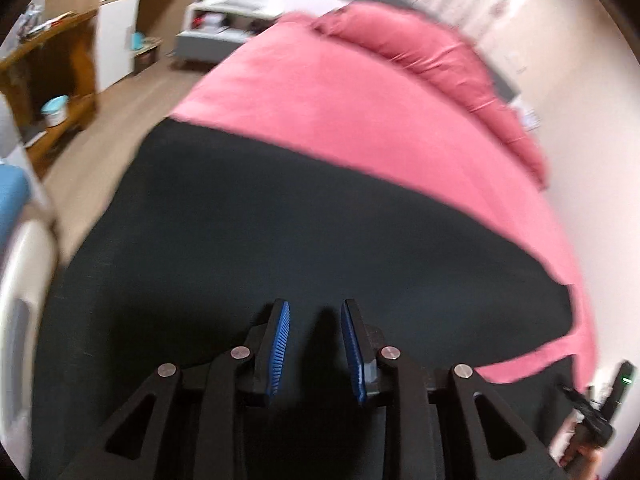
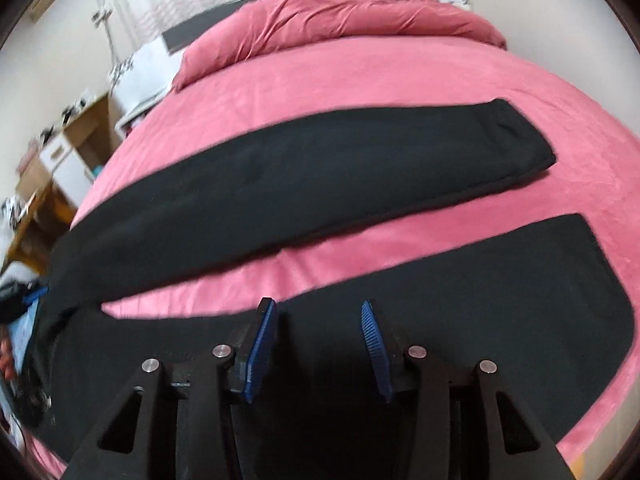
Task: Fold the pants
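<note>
The left gripper (image 1: 315,312) and the right gripper (image 2: 318,312) are hanging partly parted, gripping nothing, over black pants (image 2: 320,168) that are lying flat with legs spread apart on the pink bed cover (image 2: 400,76); a pink duvet (image 2: 340,16) is sitting bunched beyond

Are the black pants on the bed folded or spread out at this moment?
Spread out. In the right wrist view the pants lie flat on the pink bed cover, with both legs apart and cover showing between them.
</note>
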The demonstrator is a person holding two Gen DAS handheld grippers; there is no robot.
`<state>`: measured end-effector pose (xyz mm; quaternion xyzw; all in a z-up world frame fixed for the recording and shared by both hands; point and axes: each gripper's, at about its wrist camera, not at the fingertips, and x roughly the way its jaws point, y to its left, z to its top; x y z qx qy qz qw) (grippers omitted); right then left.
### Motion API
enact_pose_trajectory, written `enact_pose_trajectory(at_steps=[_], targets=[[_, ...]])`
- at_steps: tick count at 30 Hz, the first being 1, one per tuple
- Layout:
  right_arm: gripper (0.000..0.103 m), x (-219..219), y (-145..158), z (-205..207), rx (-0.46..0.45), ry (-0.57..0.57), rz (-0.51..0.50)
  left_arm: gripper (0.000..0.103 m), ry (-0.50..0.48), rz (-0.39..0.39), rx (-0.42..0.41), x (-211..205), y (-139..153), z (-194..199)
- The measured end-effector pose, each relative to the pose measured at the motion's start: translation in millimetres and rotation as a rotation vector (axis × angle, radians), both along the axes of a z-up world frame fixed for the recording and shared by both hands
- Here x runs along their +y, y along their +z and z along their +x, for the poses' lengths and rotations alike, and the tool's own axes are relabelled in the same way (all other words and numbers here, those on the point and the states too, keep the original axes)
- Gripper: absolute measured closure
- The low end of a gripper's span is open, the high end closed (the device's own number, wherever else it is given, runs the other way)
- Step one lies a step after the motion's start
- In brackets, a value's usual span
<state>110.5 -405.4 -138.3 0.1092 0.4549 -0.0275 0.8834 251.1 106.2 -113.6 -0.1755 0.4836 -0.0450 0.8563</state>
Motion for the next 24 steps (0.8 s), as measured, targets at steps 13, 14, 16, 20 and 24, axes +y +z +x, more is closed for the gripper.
enact_pose_trajectory(at_steps=[13,14,16,20,24], targets=[[0.048,9,9,13,0.057,0.006,-0.008,0.071,0.062,0.041,0.056,33,-4,28],[0.047,6,13,17,0.054,0.004,-0.020,0.070,0.072,0.057,0.058,32,-3,32],[0.044,-1,21,26,0.049,-0.010,-0.039,0.070,0.085,0.065,0.061,37,2,47],[0.039,-20,36,58,0.047,-0.046,-0.084,0.069,0.124,0.087,0.064,77,11,50],[0.038,-39,43,90,0.068,-0.074,-0.096,0.069,0.140,0.138,0.087,90,8,78]])
